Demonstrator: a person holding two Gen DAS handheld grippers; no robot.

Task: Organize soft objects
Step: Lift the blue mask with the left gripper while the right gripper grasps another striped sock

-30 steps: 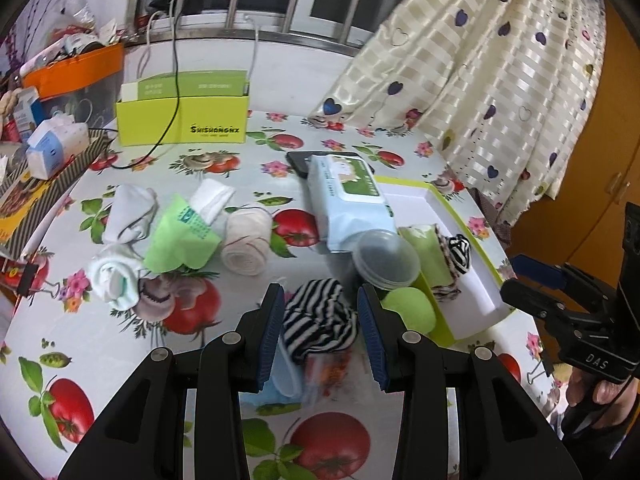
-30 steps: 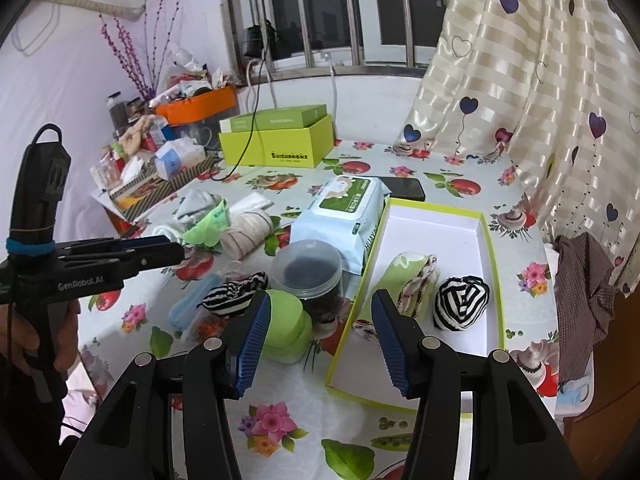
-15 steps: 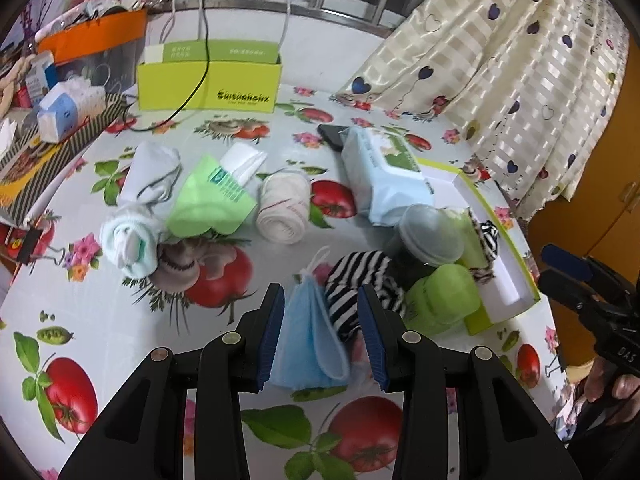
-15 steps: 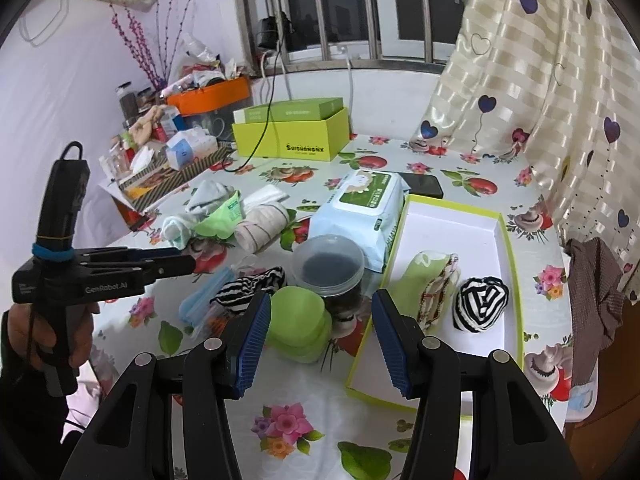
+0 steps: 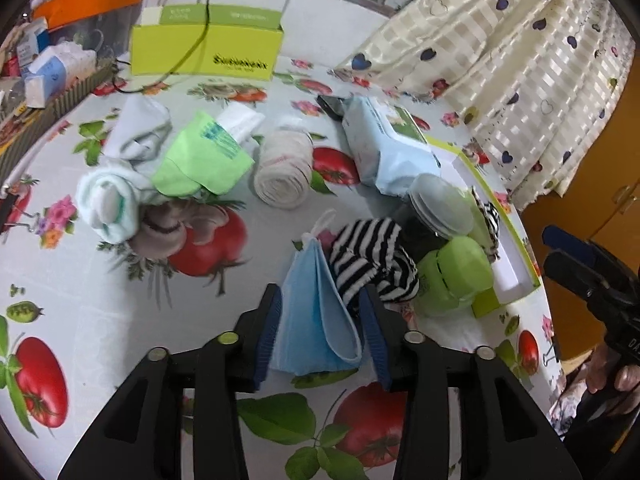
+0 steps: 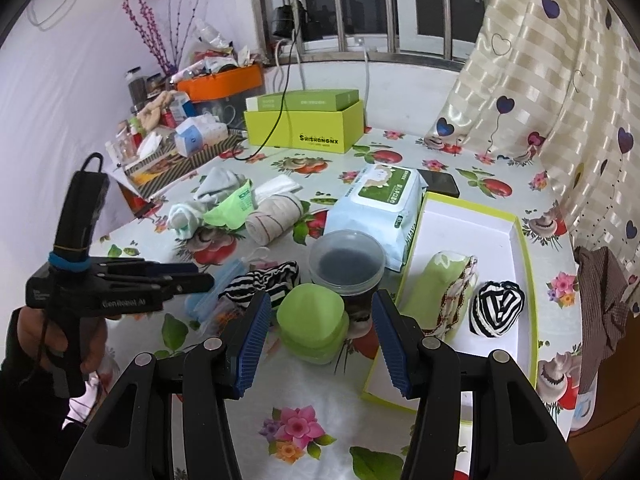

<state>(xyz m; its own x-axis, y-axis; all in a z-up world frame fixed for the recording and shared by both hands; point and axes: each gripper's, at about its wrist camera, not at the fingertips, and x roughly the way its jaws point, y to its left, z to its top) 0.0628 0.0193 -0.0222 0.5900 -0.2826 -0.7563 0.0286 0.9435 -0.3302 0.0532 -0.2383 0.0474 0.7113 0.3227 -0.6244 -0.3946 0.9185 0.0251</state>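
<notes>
My left gripper (image 5: 320, 316) is open, its jaws around a folded blue face mask (image 5: 318, 320) on the table; a black-and-white striped sock (image 5: 370, 258) lies just beyond, by the right finger. My right gripper (image 6: 318, 316) is open and empty above a green lidded cup (image 6: 312, 322). The yellow-rimmed white box (image 6: 468, 236) holds a green patterned cloth (image 6: 440, 292) and a striped sock ball (image 6: 496, 306). A beige rolled sock (image 5: 286, 172), a green cloth (image 5: 204, 156) and white rolled socks (image 5: 110, 200) lie further back.
A wet-wipes pack (image 6: 376, 208), a clear lidded jar (image 6: 346, 266) and a phone (image 6: 440, 182) sit beside the box. A lime carton (image 6: 304, 128) and cluttered trays stand at the back. A curtain (image 6: 560, 100) hangs on the right.
My left gripper has pulled back from the striped sock and now straddles the blue mask. The right gripper drifted slightly; both stay open.
</notes>
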